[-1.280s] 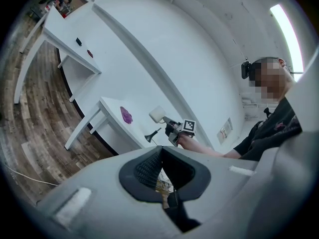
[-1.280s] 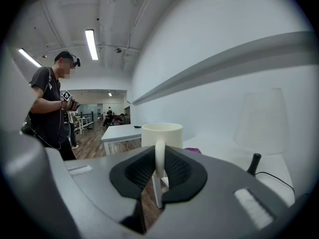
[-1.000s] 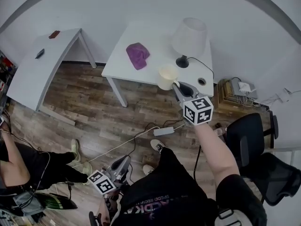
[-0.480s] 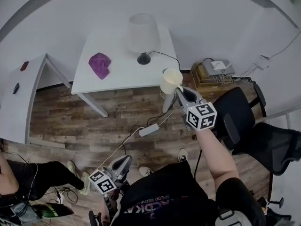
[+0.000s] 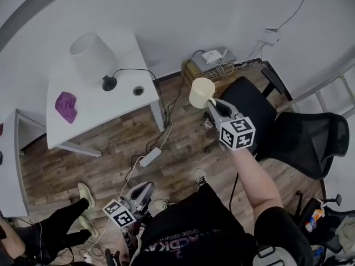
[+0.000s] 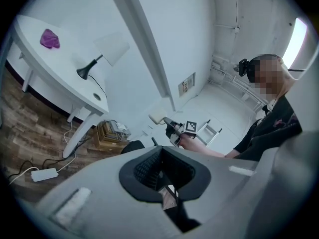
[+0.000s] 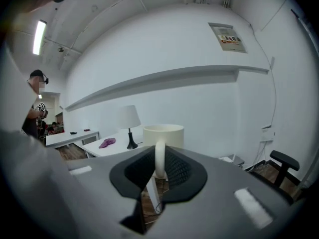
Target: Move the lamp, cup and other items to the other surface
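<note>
**Change noted.** Across the last second the head view swung off the white table (image 5: 94, 121), which had sat at top centre and now lay at the left. The cup (image 5: 201, 91) had been over the table's near edge. It was now well clear of it, in the air over the floor (image 5: 183, 143) and just in front of a black chair (image 5: 252, 101). The right gripper (image 5: 212, 103) was clamped on the cup's handle, and its own view showed the handle upright between the pads and the rim level. The left gripper (image 5: 147, 187) hung low by the person's body, jaws drawn together with nothing between them.

**Bearing on the task.** I judge the cup to be in transit and not yet set down. The lamp (image 5: 91, 57) and a purple cloth (image 5: 66, 105) remained on the white table, with the lamp cord trailing to a hole in the top. Those items appear untouched.

**Surface.** A second table (image 5: 6, 165) showed only as a sliver at the far left. The right gripper view showed small dark items on it. Which surface the cup is bound for could not be told.

**Room.**
- The walls were white and the floor was wood plank.
- A white adapter (image 5: 150, 158) and loose cables lay on the floor beside the table leg, a trip risk.
- A stack (image 5: 208, 60) with devices on top stood against the wall.
- A second chair (image 5: 316, 143) stood at the right.
- Another person's legs (image 5: 66, 223) showed at lower left.
</note>
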